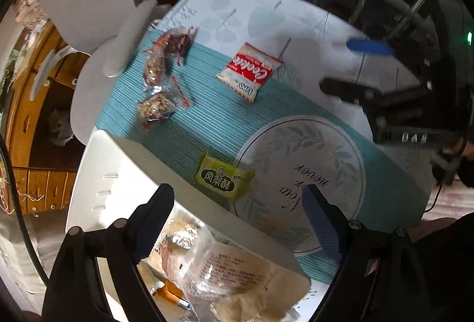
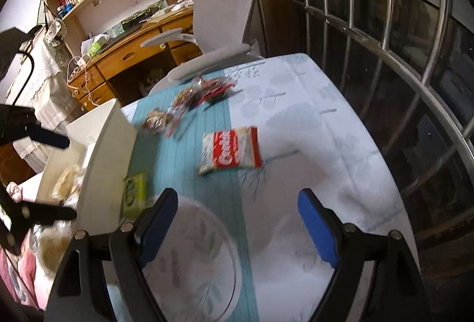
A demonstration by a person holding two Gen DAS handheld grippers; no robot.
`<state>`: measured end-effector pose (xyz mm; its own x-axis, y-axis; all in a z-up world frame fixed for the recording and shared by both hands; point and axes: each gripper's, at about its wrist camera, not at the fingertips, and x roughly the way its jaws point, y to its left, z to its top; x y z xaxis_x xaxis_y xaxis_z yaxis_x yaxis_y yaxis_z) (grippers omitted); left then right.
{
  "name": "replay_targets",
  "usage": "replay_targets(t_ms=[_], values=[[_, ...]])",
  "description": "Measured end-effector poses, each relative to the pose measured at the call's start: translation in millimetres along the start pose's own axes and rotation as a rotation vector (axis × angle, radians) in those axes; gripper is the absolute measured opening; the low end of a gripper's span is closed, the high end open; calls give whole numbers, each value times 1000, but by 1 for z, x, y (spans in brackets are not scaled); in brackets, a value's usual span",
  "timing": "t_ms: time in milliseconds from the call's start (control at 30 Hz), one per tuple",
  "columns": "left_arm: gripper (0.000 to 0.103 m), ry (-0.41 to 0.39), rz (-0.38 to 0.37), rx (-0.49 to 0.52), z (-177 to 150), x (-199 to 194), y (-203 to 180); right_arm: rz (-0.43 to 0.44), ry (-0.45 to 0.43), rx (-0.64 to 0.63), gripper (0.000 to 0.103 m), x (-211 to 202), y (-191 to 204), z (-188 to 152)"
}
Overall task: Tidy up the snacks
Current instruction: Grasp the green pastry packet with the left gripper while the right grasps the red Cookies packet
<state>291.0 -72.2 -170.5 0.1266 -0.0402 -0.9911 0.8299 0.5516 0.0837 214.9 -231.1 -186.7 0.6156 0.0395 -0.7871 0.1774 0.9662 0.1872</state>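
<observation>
At the far left, the white storage box stands on the counter, its open top holding a clear bag of pale snacks and a foil-wrapped piece. The left gripper hangs over the box's near wall with its fingers spread wide and nothing between them; the bag lies directly below and between the fingers. Just beyond the box wall, touching or nearly touching it, sits a green pineapple-cake packet, on the teal striped mat. Farther out on the mat, toward the left edge, lie two clear-wrapped nut bars close together, with a third darker wrapped sweet just past them. To the right of these, well apart, a red and white cookie packet lies flat where the mat meets the pale leaf-print cloth. A round printed placemat sits right of the green packet.

In the right wrist view the right gripper hovers above that placemat, fingers released and empty, the cookie packet ahead of them with nothing between. The image is smeared, so finer detail is uncertain. A grey office chair stands behind the counter, and window bars run along the right.
</observation>
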Motion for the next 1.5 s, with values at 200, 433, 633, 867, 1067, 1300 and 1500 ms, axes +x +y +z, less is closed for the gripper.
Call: replay_targets(t_ms=[200,433,633,867,1067,1300,1500], values=[[87,120,13,46,14,37,1,-9,-56,-3,84,28,-7,16],[87,225,26,79,25,72,4,1,-97,-31,84,60,-6,26],[87,292,35,103,29,95,5,31,-84,-94,84,79,3,24],[87,330,45,119,30,111,4,33,-53,-168,84,97,17,17],[87,342,61,148,28,122,-5,16,-22,-183,84,111,24,12],[87,339,92,183,23,135,-16,-18,-12,-201,79,120,25,12],[85,330,133,209,21,141,-21,-19,-17,-194,73,121,22,14]])
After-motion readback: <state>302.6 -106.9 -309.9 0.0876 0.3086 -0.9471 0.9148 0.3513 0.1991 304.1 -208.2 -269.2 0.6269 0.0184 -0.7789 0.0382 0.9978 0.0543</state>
